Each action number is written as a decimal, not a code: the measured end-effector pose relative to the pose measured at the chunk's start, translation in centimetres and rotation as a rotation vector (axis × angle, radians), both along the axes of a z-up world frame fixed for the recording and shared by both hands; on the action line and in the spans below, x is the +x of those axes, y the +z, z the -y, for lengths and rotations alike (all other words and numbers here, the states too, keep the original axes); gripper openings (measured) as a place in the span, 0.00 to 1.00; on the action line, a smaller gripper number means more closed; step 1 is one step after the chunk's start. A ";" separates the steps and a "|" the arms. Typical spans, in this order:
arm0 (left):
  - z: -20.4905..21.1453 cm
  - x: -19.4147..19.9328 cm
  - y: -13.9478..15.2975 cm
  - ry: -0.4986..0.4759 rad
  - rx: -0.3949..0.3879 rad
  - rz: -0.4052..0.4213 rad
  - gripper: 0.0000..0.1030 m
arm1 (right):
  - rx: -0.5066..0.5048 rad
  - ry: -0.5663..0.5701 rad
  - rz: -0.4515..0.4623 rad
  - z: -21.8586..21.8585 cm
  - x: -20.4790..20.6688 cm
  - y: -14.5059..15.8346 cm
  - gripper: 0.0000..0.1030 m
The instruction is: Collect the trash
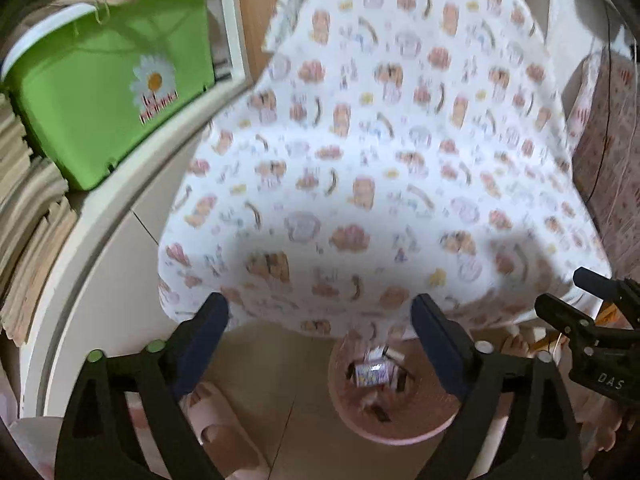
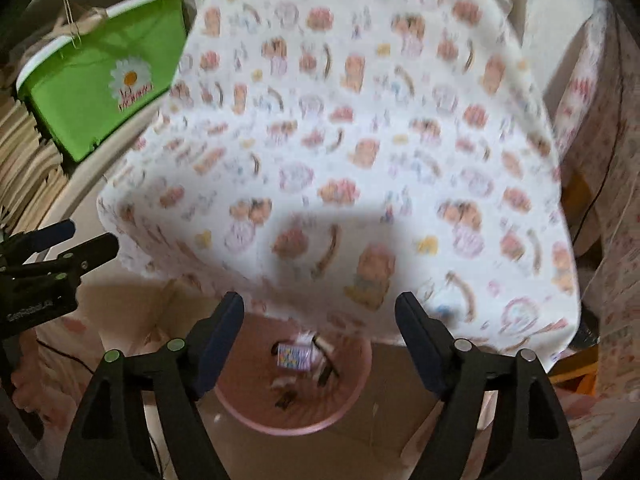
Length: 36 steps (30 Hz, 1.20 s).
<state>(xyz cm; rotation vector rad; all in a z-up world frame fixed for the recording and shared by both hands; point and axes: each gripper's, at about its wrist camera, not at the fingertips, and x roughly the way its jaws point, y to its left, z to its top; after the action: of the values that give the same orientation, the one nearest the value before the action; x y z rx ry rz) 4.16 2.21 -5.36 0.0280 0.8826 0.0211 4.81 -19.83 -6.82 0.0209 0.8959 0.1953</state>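
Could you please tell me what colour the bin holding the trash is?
Pink bin, clearest in the right wrist view.

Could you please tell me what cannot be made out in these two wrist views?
- Pink bin: far rim hidden by the tablecloth in both views.
- Trash in the bin: blurred, only a patterned packet is recognisable.
- Tablecloth print: motion-blurred, both views.
- Green tub lettering: unreadable.

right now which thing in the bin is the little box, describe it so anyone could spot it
Find the table with the patterned cloth. Below its near edge a pink bin stands on the floor. The box lies inside among darker scraps, the only pale piece with colourful print.
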 end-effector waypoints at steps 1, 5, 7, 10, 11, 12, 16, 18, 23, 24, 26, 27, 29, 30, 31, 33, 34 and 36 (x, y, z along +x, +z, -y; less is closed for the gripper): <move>-0.1 -0.2 0.4 0.002 -0.004 0.023 0.96 | 0.006 -0.013 0.025 0.2 -0.2 0.5 0.80; 0.4 -0.7 1.2 0.004 0.004 0.079 0.99 | 0.019 -0.039 0.101 0.5 -0.7 2.3 0.84; 0.4 -1.2 1.6 0.009 0.015 0.112 0.99 | 0.022 -0.040 0.114 0.7 -0.8 2.8 0.84; 0.2 -1.8 2.6 0.009 -0.022 0.172 0.99 | 0.025 -0.055 0.149 1.0 -1.3 3.5 0.85; 0.1 -2.0 2.9 0.009 -0.033 0.190 0.99 | 0.032 -0.065 0.170 1.1 -1.5 3.8 0.87; 0.1 -2.2 3.2 0.011 -0.032 0.207 0.99 | 0.038 -0.073 0.194 1.2 -1.8 4.1 0.92; 0.7 -2.9 4.0 0.017 0.028 0.278 0.99 | 0.020 -0.083 0.265 1.2 -2.4 5.2 1.00; 1.0 -3.2 4.2 0.018 0.046 0.305 0.99 | 0.001 -0.074 0.274 1.0 -2.5 5.4 1.00; 1.1 -3.1 3.9 0.021 0.036 0.299 0.99 | 0.000 -0.063 0.272 0.9 -2.6 5.5 1.00; 1.1 -3.0 3.9 0.024 0.033 0.294 0.99 | -0.002 -0.061 0.274 0.9 -2.7 5.5 1.00; 1.0 -2.9 3.7 0.030 0.028 0.294 0.99 | -0.008 -0.059 0.281 0.9 -2.8 5.5 1.00; 1.0 -2.9 3.6 0.030 0.028 0.294 0.99 | -0.009 -0.060 0.285 0.9 -2.9 5.6 1.00; 1.1 -2.9 3.6 0.030 0.032 0.295 0.99 | -0.006 -0.062 0.293 0.9 -3.1 5.7 1.00; 1.2 -2.9 3.6 0.030 0.034 0.297 0.99 | -0.005 -0.061 0.296 0.9 -3.1 5.8 1.00; 1.2 -2.9 3.6 0.028 0.036 0.298 0.99 | -0.004 -0.060 0.298 0.9 -3.1 5.8 1.00; 1.4 -2.9 3.5 0.026 0.043 0.301 0.99 | -0.006 -0.059 0.300 0.9 -3.2 5.9 1.00; 1.5 -2.8 3.5 0.027 0.045 0.302 0.99 | -0.007 -0.060 0.302 0.9 -3.2 5.9 1.00; 1.6 -2.8 3.5 0.022 0.055 0.310 0.99 | -0.008 -0.059 0.299 0.9 -3.2 5.9 1.00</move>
<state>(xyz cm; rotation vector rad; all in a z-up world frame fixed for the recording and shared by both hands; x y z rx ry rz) 1.31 0.62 -1.85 0.0648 0.5719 0.0688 1.57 -20.69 -0.93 0.0106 0.5967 0.1354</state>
